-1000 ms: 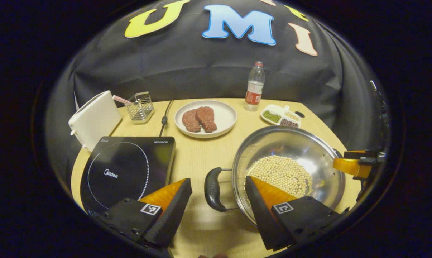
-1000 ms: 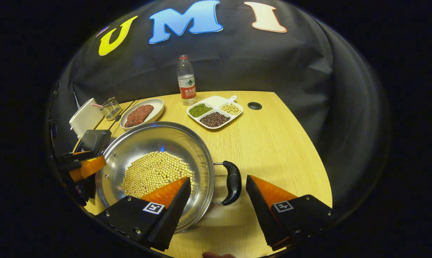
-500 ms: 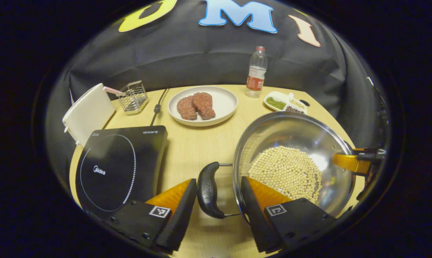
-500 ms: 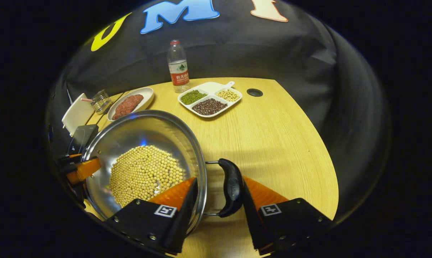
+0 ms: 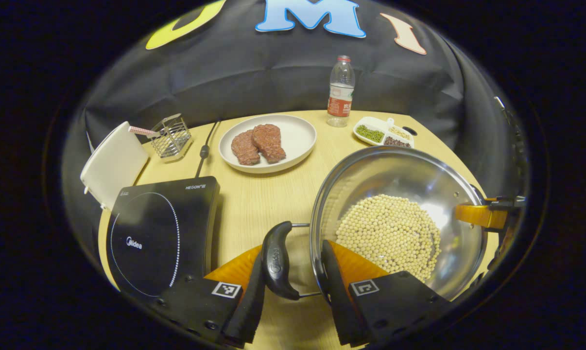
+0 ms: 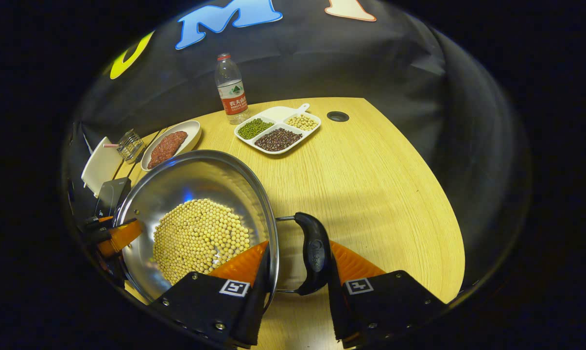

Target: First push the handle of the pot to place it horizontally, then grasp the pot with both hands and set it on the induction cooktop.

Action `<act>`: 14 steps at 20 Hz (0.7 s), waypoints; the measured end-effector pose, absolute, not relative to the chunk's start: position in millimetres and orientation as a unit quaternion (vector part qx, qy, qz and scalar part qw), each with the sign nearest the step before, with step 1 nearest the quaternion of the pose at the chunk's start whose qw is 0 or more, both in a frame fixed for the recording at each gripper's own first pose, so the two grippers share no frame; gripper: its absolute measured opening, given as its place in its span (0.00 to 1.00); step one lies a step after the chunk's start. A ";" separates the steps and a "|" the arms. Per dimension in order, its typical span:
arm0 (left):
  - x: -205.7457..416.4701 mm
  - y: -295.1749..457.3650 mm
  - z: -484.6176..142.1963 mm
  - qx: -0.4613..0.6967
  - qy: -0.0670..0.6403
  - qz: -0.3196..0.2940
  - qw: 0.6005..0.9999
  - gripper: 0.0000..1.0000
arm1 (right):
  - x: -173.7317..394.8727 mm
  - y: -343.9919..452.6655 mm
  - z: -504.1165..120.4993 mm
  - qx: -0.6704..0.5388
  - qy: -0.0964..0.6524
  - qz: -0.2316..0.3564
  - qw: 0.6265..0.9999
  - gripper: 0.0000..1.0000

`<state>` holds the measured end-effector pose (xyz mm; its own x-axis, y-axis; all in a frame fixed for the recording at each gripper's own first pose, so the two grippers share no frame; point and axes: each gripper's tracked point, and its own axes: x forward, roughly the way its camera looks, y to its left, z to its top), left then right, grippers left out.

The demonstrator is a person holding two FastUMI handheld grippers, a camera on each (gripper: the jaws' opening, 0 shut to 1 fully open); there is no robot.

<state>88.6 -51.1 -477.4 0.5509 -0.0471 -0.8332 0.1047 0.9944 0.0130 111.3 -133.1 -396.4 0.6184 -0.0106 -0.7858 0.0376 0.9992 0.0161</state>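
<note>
A steel pot (image 5: pixel 390 167) holding soybeans (image 5: pixel 387 233) sits on the wooden table, right of the black induction cooktop (image 5: pixel 157 238). My left gripper (image 5: pixel 293 287) is shut on the pot: one finger presses the outside of the black left handle (image 5: pixel 276 262), the other sits inside the rim. In the right gripper view, my right gripper (image 6: pixel 298 277) grips the same way, with the black right handle (image 6: pixel 315 253) and the pot's (image 6: pixel 196 175) rim between its fingers. The soybeans (image 6: pixel 200 236) lie heaped in the bottom. Each gripper shows across the pot in the other's view.
A white plate (image 5: pixel 298 141) with two pieces of meat, a water bottle (image 5: pixel 339 92) and a divided dish (image 5: pixel 383 133) of beans stand at the back. A white toaster (image 5: pixel 113 165), a wire rack (image 5: pixel 171 136) and the cooktop's cable (image 5: pixel 203 150) lie back left.
Both grippers have moved forward and narrowed from wide open until their fingers clamp each handle against the pot's rim. The pot has stayed in about the same spot.
</note>
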 end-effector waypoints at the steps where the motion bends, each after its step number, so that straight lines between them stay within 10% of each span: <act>1: 86.7 -49.8 -474.9 0.026 0.472 -0.045 0.880 0.67 | 108.3 -133.0 -392.4 0.014 0.435 -0.015 0.900 0.57; 14: 65.9 21.0 -399.9 0.019 0.452 -0.044 0.891 0.64 | 69.6 -62.8 -334.9 0.010 0.409 -0.012 0.912 0.57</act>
<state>65.9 21.0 -399.9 0.5869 -0.0609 -0.8073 0.0948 0.9955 -0.0062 69.6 -62.8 -334.9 0.6651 -0.0142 -0.7466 0.0298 0.9995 0.0076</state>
